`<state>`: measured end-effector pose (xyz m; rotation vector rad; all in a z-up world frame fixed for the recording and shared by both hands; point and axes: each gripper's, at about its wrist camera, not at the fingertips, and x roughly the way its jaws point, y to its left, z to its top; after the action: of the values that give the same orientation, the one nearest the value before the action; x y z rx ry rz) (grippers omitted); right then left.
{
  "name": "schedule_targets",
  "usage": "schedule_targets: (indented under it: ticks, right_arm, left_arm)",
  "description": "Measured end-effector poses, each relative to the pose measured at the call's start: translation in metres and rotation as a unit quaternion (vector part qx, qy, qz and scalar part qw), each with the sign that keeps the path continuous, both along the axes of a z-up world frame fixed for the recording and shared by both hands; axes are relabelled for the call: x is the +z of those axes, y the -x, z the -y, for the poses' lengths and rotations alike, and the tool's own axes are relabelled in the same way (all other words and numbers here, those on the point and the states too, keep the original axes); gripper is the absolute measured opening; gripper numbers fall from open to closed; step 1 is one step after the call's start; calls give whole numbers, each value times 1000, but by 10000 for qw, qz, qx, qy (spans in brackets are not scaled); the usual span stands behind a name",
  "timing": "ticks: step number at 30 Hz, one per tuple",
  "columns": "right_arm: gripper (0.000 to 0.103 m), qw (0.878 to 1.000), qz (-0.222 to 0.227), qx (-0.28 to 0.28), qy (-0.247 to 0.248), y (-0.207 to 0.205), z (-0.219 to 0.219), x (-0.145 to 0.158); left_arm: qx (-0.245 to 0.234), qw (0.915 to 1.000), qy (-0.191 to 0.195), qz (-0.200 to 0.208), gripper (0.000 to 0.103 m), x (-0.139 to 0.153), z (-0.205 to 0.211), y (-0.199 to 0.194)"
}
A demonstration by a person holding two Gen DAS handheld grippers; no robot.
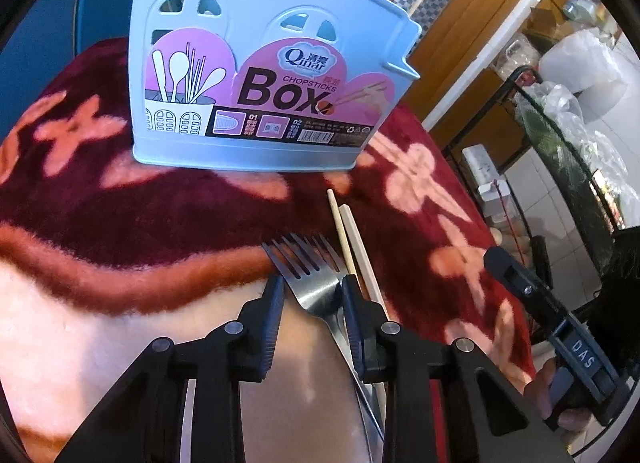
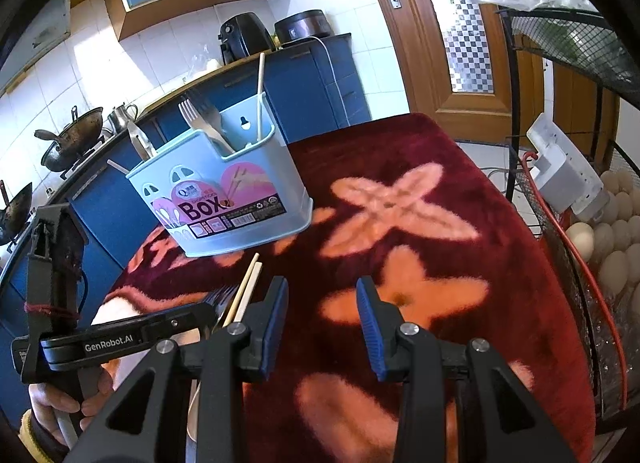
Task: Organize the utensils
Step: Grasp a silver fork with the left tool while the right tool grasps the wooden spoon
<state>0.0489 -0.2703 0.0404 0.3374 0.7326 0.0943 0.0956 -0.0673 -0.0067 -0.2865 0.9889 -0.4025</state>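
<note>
while the right tool (image 2: 322,315) gapes empty, the left tool (image 1: 313,295) pinches the fork (image 1: 316,283).

My left wrist camera looks down along my left gripper (image 1: 312,295) at close range, tilted steeply toward the red floral blanket (image 1: 200,207), with the blue chopsticks box (image 1: 256,63) looming just ahead and filling the upper frame. My right wrist camera sits a little farther back and to the right, facing the same way past my right gripper (image 2: 322,303), taking in the box (image 2: 224,199), kitchen counter (image 2: 248,63) and wooden door (image 2: 404,43). Both views share the box, the blanket and the loose chopsticks (image 1: 352,239) (image 2: 246,287); each catches the other gripper at its edge.
</note>
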Motion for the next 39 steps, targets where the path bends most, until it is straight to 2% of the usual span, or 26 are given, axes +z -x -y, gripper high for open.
schedule_targets:
  ticks: [8,13,17,20,25,26,28,29,30,36,39]
  right_arm:
    - [39,10000,-9,41,58,0,-4,1]
    - [39,9999,-34,64,78,0,-7,0]
    - [39,9999,-62,97,68,-1,-11,-1]
    - [39,9998,-61,133,100,-1,-14,-1]
    - [39,9998,-72,154,124,0,-16,-1]
    - [39,9998,-78,154,126,0,-17,-1]
    - [39,9997,-103,172,119,-1,-18,-2]
    - [39,9997,-113,187,120,-1,-20,-2]
    - [39,9996,-123,204,123,-1,-21,-2]
    - [39,9991,-155,388,120,-2,-34,0]
    - [39,9983,-192,555,19,-3,-44,1]
  left_arm:
    - [71,9999,136,60,29,2,-9,4]
    - [236,9992,-251,199,28,6,-18,12]
    - [208,9995,-193,116,28,3,-24,11]
    - [122,9999,21,-68,28,-4,-25,6]
    - [188,9974,677,-176,27,-11,-36,2]
    - [218,9964,792,-206,22,-12,-40,0]
    - [245,9947,966,-259,20,-14,-43,-2]
    - [253,9939,1039,-267,14,-15,-44,-1]
    - [232,9935,1079,-272,5,-15,-44,-1]
    - [234,9953,935,-65,5,-7,-47,9]
    - [266,9975,636,125,5,5,-49,15]
